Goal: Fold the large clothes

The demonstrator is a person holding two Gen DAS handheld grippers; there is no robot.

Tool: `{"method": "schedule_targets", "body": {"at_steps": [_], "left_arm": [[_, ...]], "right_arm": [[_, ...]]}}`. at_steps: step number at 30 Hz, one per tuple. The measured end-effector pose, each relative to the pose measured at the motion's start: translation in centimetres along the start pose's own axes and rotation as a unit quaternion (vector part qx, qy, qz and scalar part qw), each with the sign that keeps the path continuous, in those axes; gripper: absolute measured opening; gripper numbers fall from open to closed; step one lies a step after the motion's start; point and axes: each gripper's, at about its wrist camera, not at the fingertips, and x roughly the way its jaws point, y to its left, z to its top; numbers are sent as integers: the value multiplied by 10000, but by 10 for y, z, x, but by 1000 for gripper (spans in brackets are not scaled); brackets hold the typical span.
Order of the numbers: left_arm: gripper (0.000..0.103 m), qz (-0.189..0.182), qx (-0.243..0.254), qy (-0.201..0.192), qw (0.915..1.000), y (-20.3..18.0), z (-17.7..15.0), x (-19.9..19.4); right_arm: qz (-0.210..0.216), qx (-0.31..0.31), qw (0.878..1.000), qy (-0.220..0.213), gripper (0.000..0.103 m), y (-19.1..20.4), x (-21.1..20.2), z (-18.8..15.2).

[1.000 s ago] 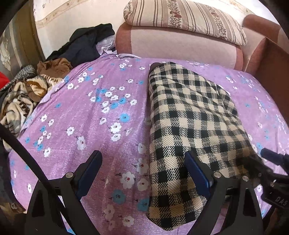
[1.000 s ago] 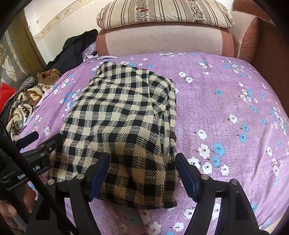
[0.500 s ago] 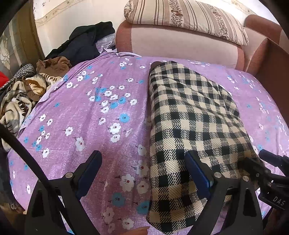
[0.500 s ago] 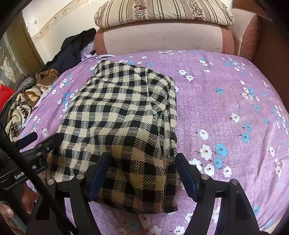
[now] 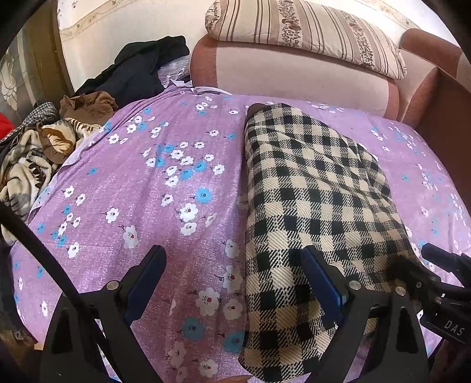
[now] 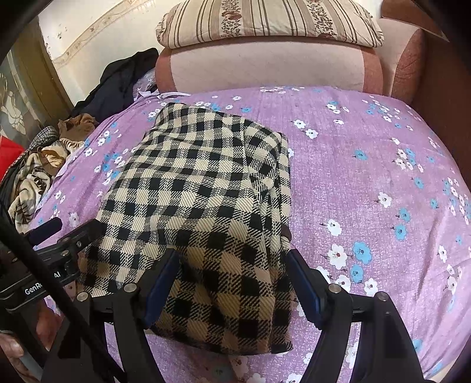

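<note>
A black-and-cream checked garment [image 5: 318, 206] lies folded into a long strip on the purple flowered bedsheet [image 5: 153, 206]. My left gripper [image 5: 234, 282] is open low over the sheet. Its right finger [image 5: 321, 282] rests over the garment's near left part and its left finger [image 5: 147, 280] is over bare sheet. In the right wrist view the garment [image 6: 200, 188] runs away from me. My right gripper [image 6: 234, 280] is open and straddles the garment's near right end, with cloth between the fingers. The left gripper's body [image 6: 59, 253] shows at the garment's left edge.
A pink headboard bolster [image 5: 294, 67] with a striped pillow [image 5: 309, 26] closes the far end of the bed. Dark, brown and patterned clothes [image 5: 44, 147] are heaped off the bed's left side. A brown bed frame [image 5: 441, 117] borders the right.
Both grippers hold their place and their width. The garment's near end sits very slightly lower in both views.
</note>
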Motion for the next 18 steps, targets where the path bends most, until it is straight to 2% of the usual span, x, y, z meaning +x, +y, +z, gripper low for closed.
{"method": "schedule_targets", "body": {"at_steps": [18], "left_arm": [[92, 26, 2, 3, 10000, -4, -1, -1]], "right_arm": [[19, 38, 10000, 51, 81, 0, 2, 2]]}}
